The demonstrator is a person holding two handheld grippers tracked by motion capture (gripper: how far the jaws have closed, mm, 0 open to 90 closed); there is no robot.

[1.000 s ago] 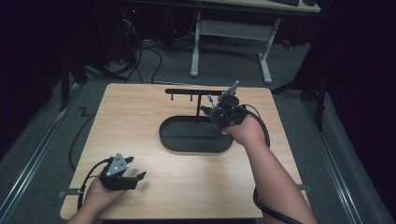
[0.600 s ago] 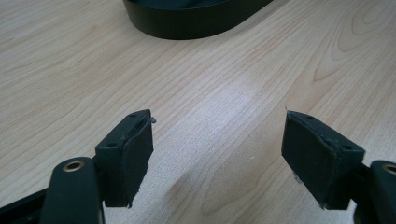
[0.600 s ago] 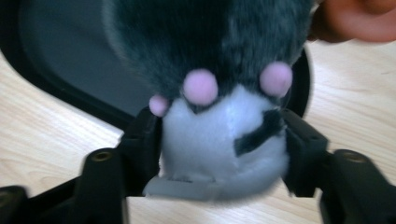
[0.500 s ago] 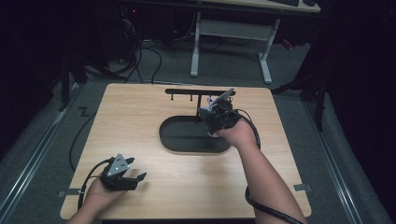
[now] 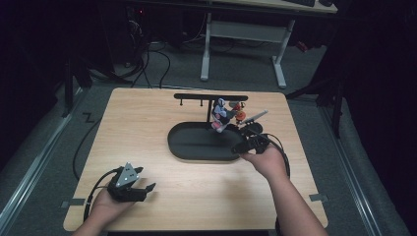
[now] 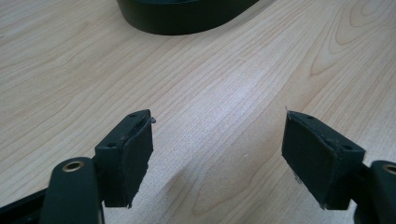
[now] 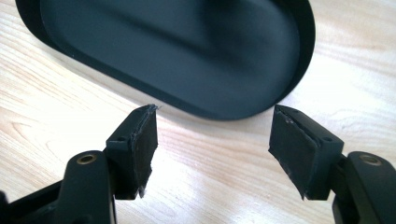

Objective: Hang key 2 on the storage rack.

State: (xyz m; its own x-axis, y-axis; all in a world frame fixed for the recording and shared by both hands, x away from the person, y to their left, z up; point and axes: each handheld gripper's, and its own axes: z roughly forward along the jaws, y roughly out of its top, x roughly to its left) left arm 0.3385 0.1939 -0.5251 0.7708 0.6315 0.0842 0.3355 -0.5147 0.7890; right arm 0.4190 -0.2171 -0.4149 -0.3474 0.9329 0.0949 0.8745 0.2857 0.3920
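The small multicoloured keychain figure [image 5: 222, 114] hung from the black hook rack [image 5: 211, 97] over the far end of the oval black tray [image 5: 194, 147], its long axis vertical, tilted slightly, bottom pointing down. The right gripper [image 5: 244, 146], jaws just spread with nothing between them, sat at the tray's right rim on the worktop [image 5: 147, 118]. The left gripper [image 5: 142, 189] rested well apart, jaws spread empty.

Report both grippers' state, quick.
Left gripper: open, empty, over the bare table.
Right gripper: jaws just opening, empty, beside the black oval tray.
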